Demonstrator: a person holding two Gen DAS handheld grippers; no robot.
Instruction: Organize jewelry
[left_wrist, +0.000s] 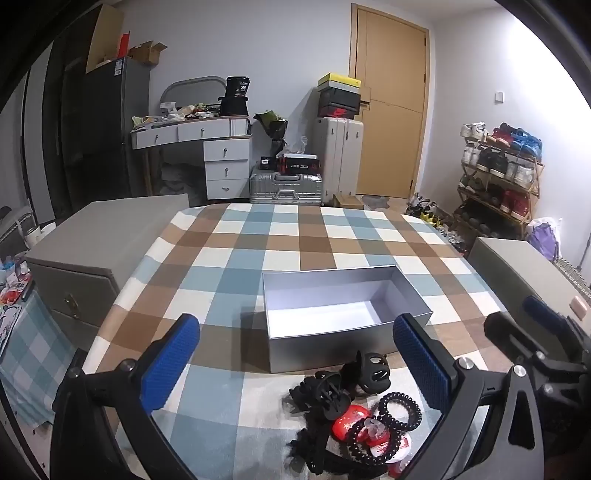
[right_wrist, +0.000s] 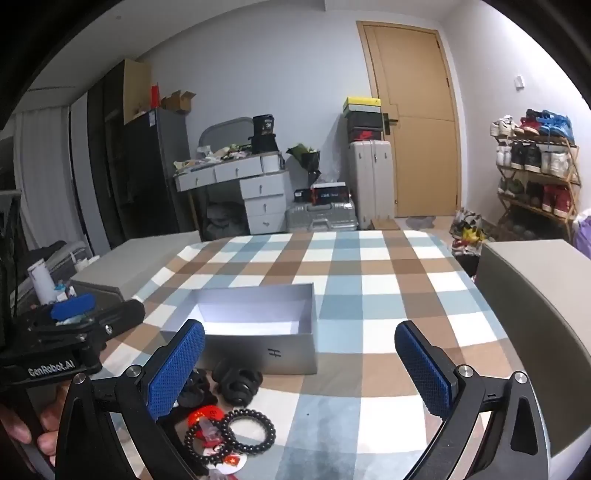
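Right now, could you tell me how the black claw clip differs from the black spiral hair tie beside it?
The claw clip is bulky, smooth plastic standing up near the grey box; the spiral hair tie is a thin coiled ring lying flat, nearer the cameras. Both are black and outside the box.

Black scrunchie (left_wrist: 314, 448) cut off by the bottom edge, red badges (right_wrist: 207, 424) partly covered by bead bracelets (right_wrist: 207, 441), hair clip (right_wrist: 194, 391) half behind the claw finger (right_wrist: 177, 363), small print unreadable

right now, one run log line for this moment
left gripper: open | right gripper: open | silver box: empty | hair accessories: on tablecloth
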